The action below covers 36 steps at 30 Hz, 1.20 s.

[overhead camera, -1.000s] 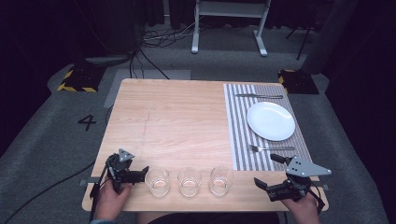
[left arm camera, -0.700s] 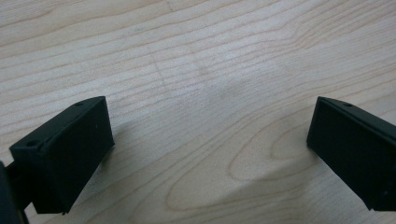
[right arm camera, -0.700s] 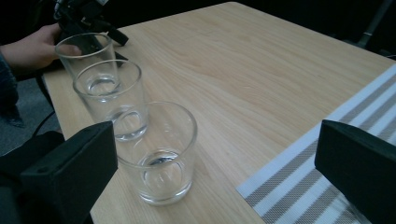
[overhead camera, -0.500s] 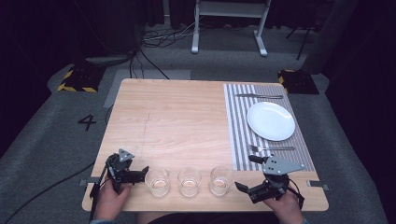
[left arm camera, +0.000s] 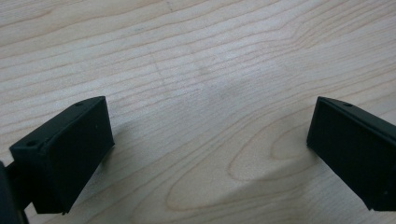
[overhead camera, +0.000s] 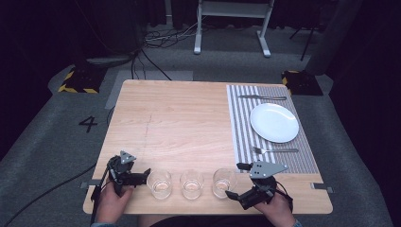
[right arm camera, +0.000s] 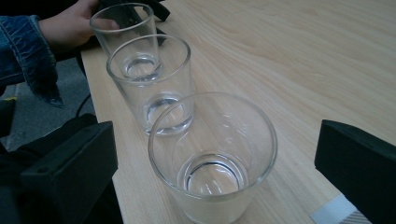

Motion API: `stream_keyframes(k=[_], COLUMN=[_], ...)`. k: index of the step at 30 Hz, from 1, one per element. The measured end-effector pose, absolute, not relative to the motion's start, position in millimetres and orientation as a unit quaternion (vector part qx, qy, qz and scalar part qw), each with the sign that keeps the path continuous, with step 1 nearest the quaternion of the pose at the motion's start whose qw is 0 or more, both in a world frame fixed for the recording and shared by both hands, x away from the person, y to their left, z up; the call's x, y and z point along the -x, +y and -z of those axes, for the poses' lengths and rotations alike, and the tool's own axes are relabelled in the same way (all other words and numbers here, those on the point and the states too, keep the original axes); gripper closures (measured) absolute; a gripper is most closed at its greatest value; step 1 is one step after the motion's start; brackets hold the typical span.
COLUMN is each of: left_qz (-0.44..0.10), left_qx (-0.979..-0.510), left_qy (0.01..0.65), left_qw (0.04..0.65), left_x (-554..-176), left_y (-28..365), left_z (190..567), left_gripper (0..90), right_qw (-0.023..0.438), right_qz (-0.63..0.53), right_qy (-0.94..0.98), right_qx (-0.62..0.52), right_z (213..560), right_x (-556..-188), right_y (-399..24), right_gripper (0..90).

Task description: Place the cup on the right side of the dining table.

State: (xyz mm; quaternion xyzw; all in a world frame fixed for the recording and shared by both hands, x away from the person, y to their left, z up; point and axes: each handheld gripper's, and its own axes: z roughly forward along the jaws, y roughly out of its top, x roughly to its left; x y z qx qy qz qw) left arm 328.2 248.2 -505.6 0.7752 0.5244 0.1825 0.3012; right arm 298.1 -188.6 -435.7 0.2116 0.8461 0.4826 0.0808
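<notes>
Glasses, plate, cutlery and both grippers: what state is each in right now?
Left glass: upright, empty.
Middle glass: upright, empty.
Right glass: upright, empty, ungripped.
Plate: empty, on the striped placemat.
Fork: flat, near side of plate.
Knife: flat, far side of plate.
Left gripper: open, over bare wood.
Right gripper: open, facing the right glass.

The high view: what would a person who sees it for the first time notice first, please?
Three empty glasses stand in a row along the near edge of the wooden table: the left glass, the middle glass and the right glass. The right gripper has its fingers open toward the right glass, and the left gripper rests beside the left glass. At the far right, a white plate lies on a striped placemat.
</notes>
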Motion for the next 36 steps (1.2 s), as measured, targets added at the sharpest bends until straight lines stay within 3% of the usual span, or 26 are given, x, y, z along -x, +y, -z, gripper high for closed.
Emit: stream_keyframes(k=[11, 17, 20, 36], left_qz=[-0.182, -0.182, -0.183, -0.183], left_qx=[-0.775, -0.775, -0.775, -0.775], left_qy=[0.525, 0.524, 0.524, 0.524], left_qw=[0.302, 0.302, 0.302, 0.301], left_x=[-328, -328, -328, -328], left_y=[248, 248, 248, 248], left_z=[506, 506, 506, 506], left_gripper=[0.5, 0.5, 0.5, 0.5], right_qw=[0.064, 0.084, 0.082, 0.088], right_qz=[-0.453, -0.426, -0.425, -0.414], right_qy=[0.863, 0.871, 0.871, 0.877], right_qx=[-0.215, -0.23, -0.233, -0.228], right_z=[464, 473, 475, 474], right_x=[-303, -304, -305, -305], right_y=[-171, -160, -160, -158], right_gripper=[0.8, 16.4, 18.5, 20.3])
